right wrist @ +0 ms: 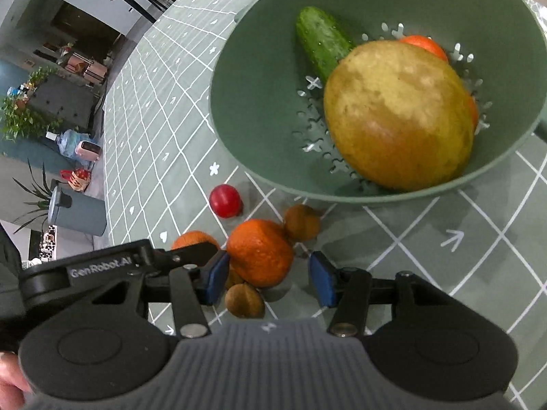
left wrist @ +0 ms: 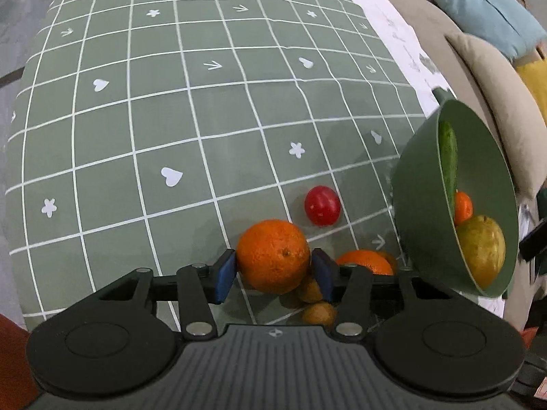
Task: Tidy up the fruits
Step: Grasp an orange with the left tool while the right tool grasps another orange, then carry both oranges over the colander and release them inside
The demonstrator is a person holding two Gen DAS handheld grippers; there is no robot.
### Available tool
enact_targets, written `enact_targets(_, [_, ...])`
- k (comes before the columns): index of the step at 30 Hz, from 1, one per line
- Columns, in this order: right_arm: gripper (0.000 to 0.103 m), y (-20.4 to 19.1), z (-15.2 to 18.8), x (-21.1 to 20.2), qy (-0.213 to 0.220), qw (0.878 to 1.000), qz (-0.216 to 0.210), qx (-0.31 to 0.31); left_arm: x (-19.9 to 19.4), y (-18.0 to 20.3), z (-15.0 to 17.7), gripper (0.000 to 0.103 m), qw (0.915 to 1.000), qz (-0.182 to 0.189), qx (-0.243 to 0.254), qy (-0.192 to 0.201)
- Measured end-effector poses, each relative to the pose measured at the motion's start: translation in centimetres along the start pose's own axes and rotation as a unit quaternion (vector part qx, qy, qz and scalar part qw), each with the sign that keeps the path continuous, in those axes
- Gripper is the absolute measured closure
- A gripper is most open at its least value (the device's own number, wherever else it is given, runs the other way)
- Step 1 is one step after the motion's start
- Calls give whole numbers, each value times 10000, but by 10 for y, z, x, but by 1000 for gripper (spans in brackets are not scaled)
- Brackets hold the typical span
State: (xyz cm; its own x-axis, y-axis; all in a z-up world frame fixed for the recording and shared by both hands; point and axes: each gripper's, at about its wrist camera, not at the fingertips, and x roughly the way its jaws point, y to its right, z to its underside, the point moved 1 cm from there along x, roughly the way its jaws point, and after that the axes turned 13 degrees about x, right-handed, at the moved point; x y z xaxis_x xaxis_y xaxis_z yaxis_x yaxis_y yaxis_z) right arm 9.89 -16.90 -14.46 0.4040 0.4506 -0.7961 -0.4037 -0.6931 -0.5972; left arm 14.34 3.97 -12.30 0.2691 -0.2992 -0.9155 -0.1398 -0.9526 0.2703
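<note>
Lifting two oranges off the table [left wrist: 171, 119] for the green bowl [right wrist: 239, 78].

Pinching one orange [left wrist: 273, 256] in the left claw [left wrist: 273, 273], roughly half open, both blue pads pressing on its sides. Straddling a second orange [right wrist: 259, 253] with the right claw [right wrist: 269, 278], also part open, one pad at the peel and a gap showing on the other side, so not gripping anything there yet. Both oranges lying on the table just beside the bowl, near a red fruit [right wrist: 225, 201]. Probably best centring the right claw before squeezing, keeping its pads off the small brown fruits [right wrist: 244, 299] just beside that orange, then raising both straight up, clearing the rim and lowering gently beside the cucumber [right wrist: 321, 41] and the large yellow fruit [right wrist: 396, 112].
</note>
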Motion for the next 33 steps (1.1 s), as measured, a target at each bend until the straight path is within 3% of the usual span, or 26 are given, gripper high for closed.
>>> enact_targets(2, [67,-1,-1,2,-56,9999,-113,42,0,0,0,52,10000,-15,-22,23])
enact_targets(10, [69,-10,1,-11,51,9993,-75,-373,-10,2,4,53,9998,-60,-59,195])
enact_targets(16, [69,-12,7,-53,318,9942,-164,-1017,-47,16,6,53,9981,95,71,611])
enact_targets(25, [69,1,12,-121,884,9859,-342,-1380,-76,85,-7,53,9890,344,1093,936])
enact_targets(29, [69,9,6,-145,1238,9792,-192,-1599,-68,118,-14,53,9825,331,1596,899])
enact_targets(33, [69,18,-16,-161,1410,9741,90,-1765,-57,150,-25,53,9714,77,2239,791])
